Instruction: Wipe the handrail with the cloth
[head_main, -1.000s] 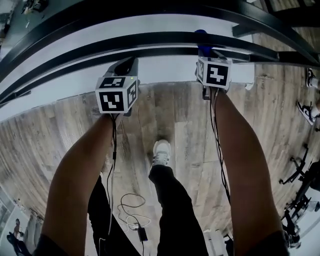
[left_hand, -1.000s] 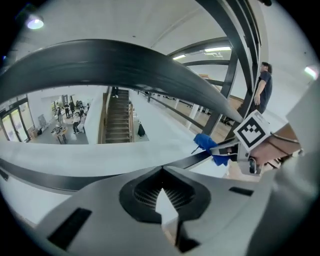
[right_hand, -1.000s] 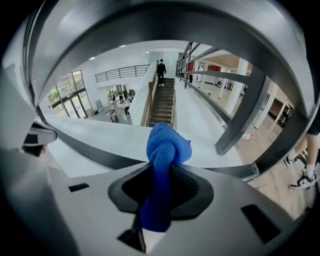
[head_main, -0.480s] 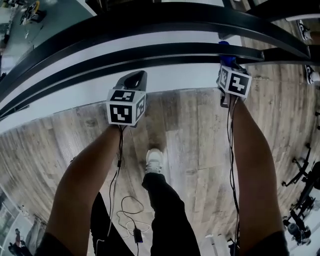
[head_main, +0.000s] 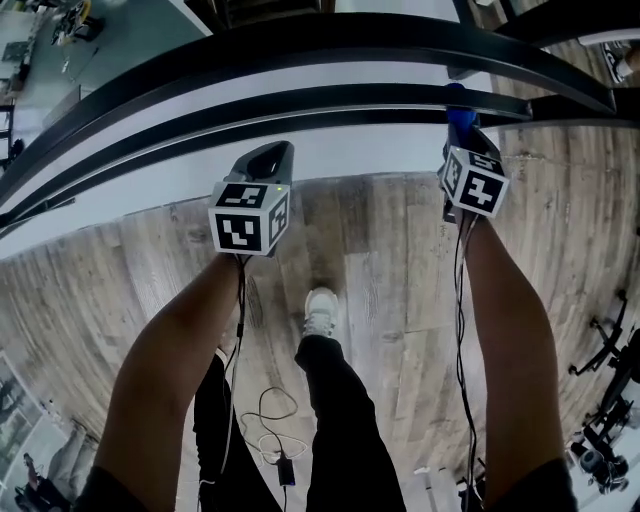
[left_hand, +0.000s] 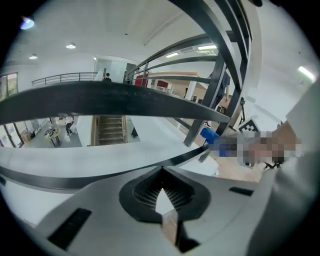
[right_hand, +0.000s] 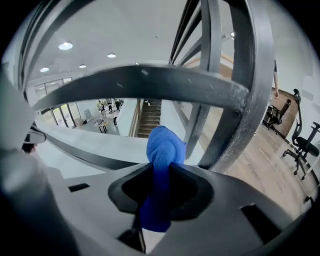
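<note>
- Wood-plank floor (head_main: 400, 290) fills the head view from above, with the dark curved bars of the handrail (head_main: 300, 40) sweeping across the top.
- From the head view, the left gripper (head_main: 268, 152) hangs just short of the lowest bar. The right gripper (head_main: 459, 125) reaches up to that bar, and a scrap of blue cloth (head_main: 458, 100) shows past its marker cube, which hides the jaws.
- Only the right gripper view shows the hold: its jaws are clamped on the cloth, a thick wad standing up between them. The wad's top sits just under a grey bar — whether it touches cannot be told.
- Only the left gripper view shows that gripper's jaws: pressed together, nothing between them.
- That view also catches a staircase (left_hand: 109, 129) on the level below.
- Office chairs (right_hand: 300, 145) show at the right gripper view's edge — small and distorted.
</note>
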